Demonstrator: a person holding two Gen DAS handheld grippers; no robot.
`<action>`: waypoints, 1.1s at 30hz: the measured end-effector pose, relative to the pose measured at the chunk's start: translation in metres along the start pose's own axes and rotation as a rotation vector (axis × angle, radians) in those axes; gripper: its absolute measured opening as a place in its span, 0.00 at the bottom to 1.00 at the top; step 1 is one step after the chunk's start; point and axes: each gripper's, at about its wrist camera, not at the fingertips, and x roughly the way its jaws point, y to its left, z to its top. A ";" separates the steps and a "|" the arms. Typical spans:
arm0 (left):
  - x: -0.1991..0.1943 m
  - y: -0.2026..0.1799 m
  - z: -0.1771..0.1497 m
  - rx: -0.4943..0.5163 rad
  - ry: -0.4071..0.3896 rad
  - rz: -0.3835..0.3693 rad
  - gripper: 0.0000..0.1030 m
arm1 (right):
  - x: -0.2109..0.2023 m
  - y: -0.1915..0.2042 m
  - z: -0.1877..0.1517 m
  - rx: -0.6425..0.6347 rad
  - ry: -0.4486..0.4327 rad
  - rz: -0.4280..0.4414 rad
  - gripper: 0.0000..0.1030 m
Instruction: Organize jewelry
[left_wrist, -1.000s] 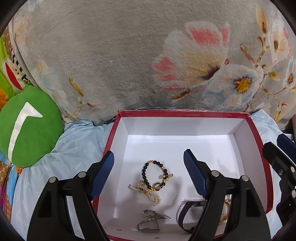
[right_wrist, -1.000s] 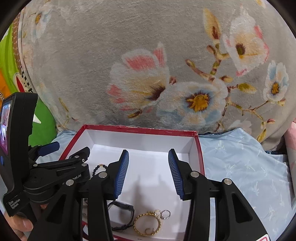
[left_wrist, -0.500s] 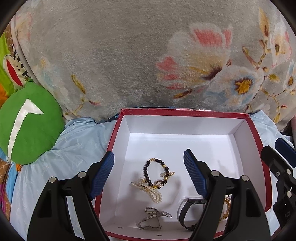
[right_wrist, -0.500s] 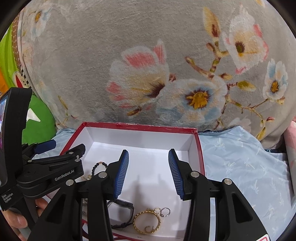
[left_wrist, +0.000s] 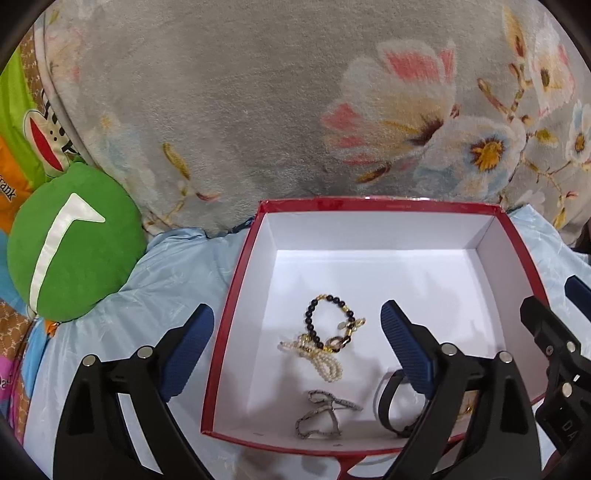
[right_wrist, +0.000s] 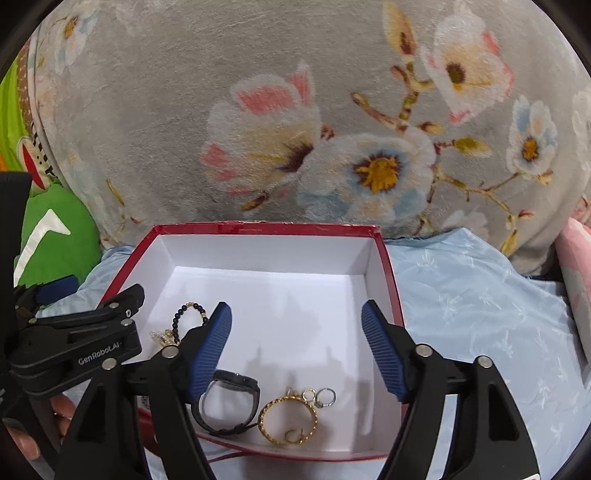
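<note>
Both the left gripper (left_wrist: 297, 334) and the right gripper (right_wrist: 295, 336) have just been opening; they stand wide and hold nothing. The jewelry (left_wrist: 325, 343) lies near the front wall of the red box (left_wrist: 369, 205); its far half is bare.

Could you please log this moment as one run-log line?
left gripper: jaws just opening, empty | right gripper: jaws just opening, empty | jewelry in red box

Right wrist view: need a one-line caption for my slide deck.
Open right claw above a red box holding a gold bracelet, rings and black watch.
</note>
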 end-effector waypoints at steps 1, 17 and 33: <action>0.000 0.000 -0.004 -0.001 0.006 -0.002 0.87 | -0.001 -0.001 -0.004 0.014 0.000 -0.007 0.73; 0.013 0.007 -0.035 -0.071 0.027 0.019 0.90 | 0.005 -0.001 -0.027 0.048 0.012 -0.052 0.83; 0.010 0.000 -0.039 -0.046 0.029 0.020 0.91 | 0.009 0.009 -0.035 0.006 0.043 -0.051 0.84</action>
